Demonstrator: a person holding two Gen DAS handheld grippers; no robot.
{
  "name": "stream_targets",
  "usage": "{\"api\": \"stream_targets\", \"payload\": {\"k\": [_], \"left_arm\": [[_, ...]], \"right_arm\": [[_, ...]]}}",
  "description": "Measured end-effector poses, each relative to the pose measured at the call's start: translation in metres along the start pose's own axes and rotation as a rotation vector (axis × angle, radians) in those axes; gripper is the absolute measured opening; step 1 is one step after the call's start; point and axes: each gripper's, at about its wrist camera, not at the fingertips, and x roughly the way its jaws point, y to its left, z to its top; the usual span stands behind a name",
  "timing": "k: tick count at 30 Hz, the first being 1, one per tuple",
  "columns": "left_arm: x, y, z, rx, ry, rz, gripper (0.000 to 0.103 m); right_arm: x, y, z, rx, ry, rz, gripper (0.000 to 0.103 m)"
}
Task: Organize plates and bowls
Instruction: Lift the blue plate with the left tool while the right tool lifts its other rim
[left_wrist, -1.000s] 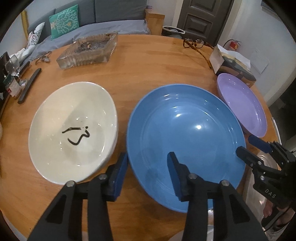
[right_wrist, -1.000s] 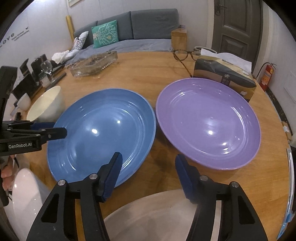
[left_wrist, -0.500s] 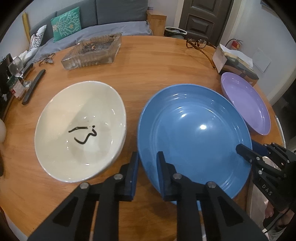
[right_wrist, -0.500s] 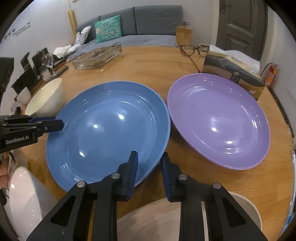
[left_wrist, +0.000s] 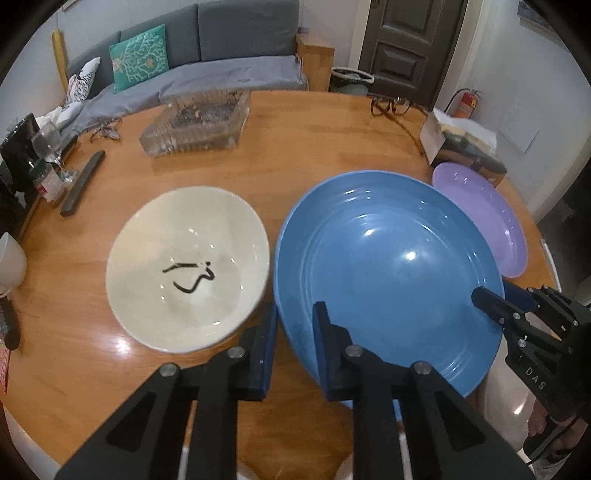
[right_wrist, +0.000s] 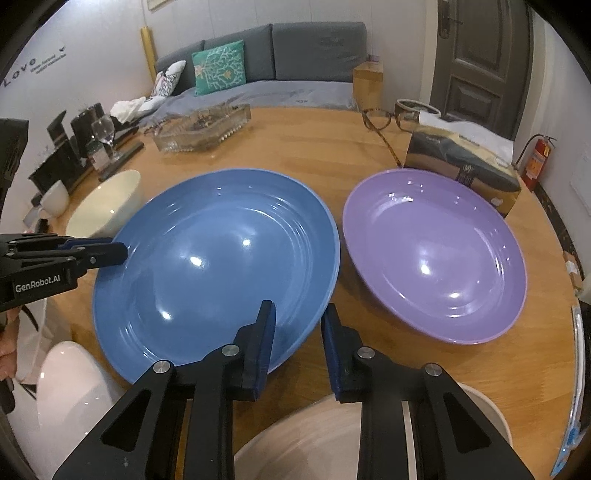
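Observation:
A large blue plate (left_wrist: 388, 266) (right_wrist: 214, 258) lies in the middle of the round wooden table (left_wrist: 295, 140), its near edge over the table's rim. My left gripper (left_wrist: 295, 314) (right_wrist: 114, 251) is shut on its near-left rim. My right gripper (right_wrist: 298, 314) (left_wrist: 487, 295) is shut on the opposite rim. The left side of the plate looks slightly raised. A purple plate (right_wrist: 436, 258) (left_wrist: 491, 221) sits just right of it. Left of it stands a cream bowl (left_wrist: 188, 266) (right_wrist: 107, 206) with a black squiggle inside.
A glass dish (left_wrist: 199, 125) stands at the back of the table, a tissue box (right_wrist: 461, 162) and eyeglasses (right_wrist: 380, 120) at the back right. A wine glass (left_wrist: 48, 144), a dark bar (left_wrist: 81, 182) and a white mug (left_wrist: 11, 262) line the left edge.
Both grippers, open a second ago, have closed on the blue plate's rim. The left wrist view has risen a little, and the plate's left side has lifted with it.

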Motion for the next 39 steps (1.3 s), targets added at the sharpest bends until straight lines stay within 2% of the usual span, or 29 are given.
{"api": "stream_targets", "payload": {"k": [6, 14, 28, 39], "left_arm": [[-0.029, -0.011, 0.003, 0.020, -0.053, -0.009, 0.017], [-0.059, -0.048, -0.006, 0.072, -0.097, -0.049, 0.017], [-0.081, -0.140, -0.050, 0.225, -0.068, -0.150, 0.017], [-0.070, -0.177, -0.079, 0.336, -0.008, -0.128, 0.017]], "right_arm": [[-0.024, -0.001, 0.003, 0.001, -0.045, -0.012, 0.022], [-0.071, -0.020, -0.009, 0.036, -0.106, -0.052, 0.022], [-0.148, -0.067, -0.078, 0.099, -0.132, -0.158, 0.023], [-0.147, -0.092, -0.123, 0.150, -0.065, -0.178, 0.023]]}}
